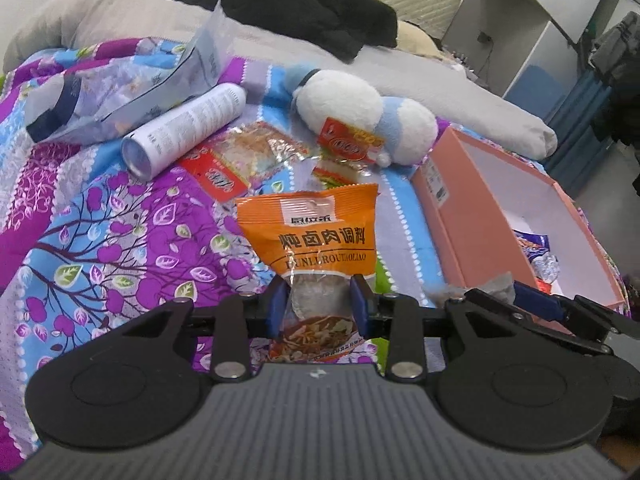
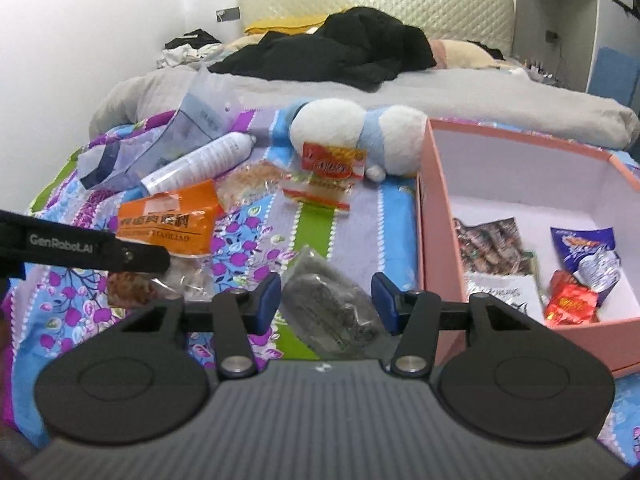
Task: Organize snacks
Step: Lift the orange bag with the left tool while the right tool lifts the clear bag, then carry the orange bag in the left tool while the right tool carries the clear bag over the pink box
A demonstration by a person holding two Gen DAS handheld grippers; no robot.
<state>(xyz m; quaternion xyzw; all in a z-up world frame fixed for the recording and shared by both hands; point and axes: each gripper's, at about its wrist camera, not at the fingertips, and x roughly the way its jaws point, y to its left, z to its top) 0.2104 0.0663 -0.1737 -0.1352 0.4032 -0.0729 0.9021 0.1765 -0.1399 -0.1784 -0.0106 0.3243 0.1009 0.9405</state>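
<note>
Right, left hand-held gripper (image 1: pixel 320 304) is clamping an orange seasoning packet (image 1: pixel 310 232) by its clear lower half, holding it up over the flowered bedspread (image 1: pixel 100 232). Right hand-held gripper (image 2: pixel 326 304) is straddling a grey-brown snack bag (image 2: pixel 332 304); pads are sitting either side of it w/ a gap showing, so not pressing. Pink box (image 2: pixel 436 216) is sitting on the right w/ several snacks inside. Far side, a white spray can (image 1: pixel 184 128), more red packets & a plush toy (image 1: pixel 360 116) are lying on the bed.
</note>
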